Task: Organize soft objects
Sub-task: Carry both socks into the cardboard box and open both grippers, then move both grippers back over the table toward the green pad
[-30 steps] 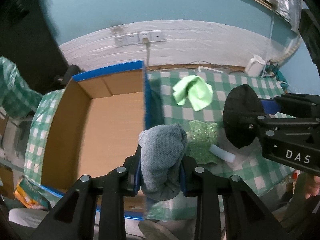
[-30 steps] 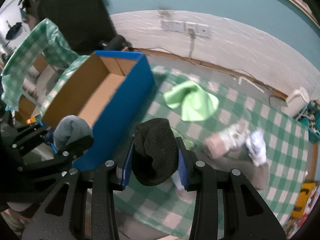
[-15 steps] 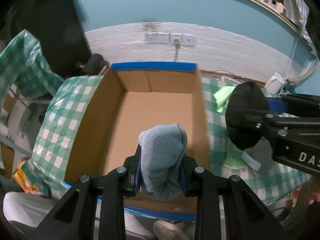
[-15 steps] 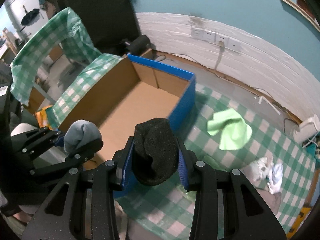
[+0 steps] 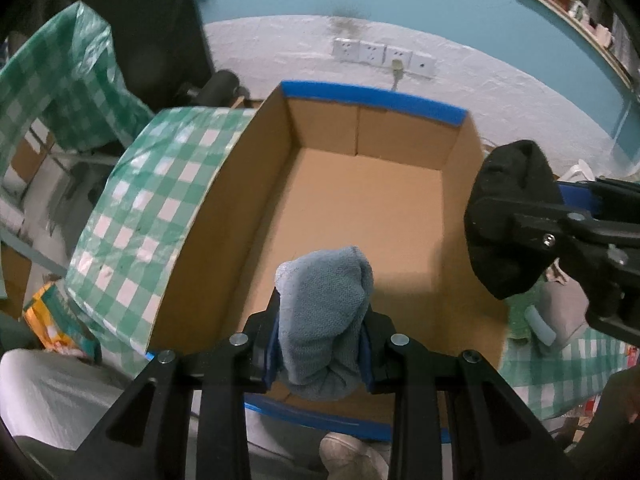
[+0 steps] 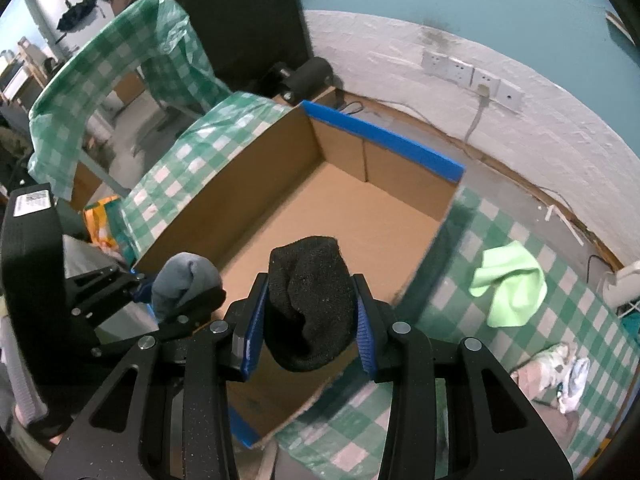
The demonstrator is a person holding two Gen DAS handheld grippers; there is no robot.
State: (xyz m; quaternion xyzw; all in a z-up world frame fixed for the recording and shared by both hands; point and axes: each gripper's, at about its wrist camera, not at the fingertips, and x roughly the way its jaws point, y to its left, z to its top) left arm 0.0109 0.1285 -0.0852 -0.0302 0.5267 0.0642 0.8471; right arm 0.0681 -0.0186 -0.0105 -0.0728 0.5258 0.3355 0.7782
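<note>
1. Both grippers had moved from beside the box (image 5: 360, 216) to over its floor.
2. Left gripper (image 5: 322, 344): jaws opening, grey sock (image 5: 324, 320) still between the pads, above the box's near end.
3. Right gripper (image 6: 308, 328): jaws opening, black sock (image 6: 308, 312) between the pads, over the box.
4. Green cloth (image 6: 508, 284) lay right of it, on the table.

Two handheld tools side by side, both angled steeply down. Left tool (image 5: 322, 328): jaws opening, pads w/ a grey-blue sock (image 5: 324, 316) between them. Right tool (image 6: 310, 320): jaws opening around a black sock (image 6: 310, 312).
</note>
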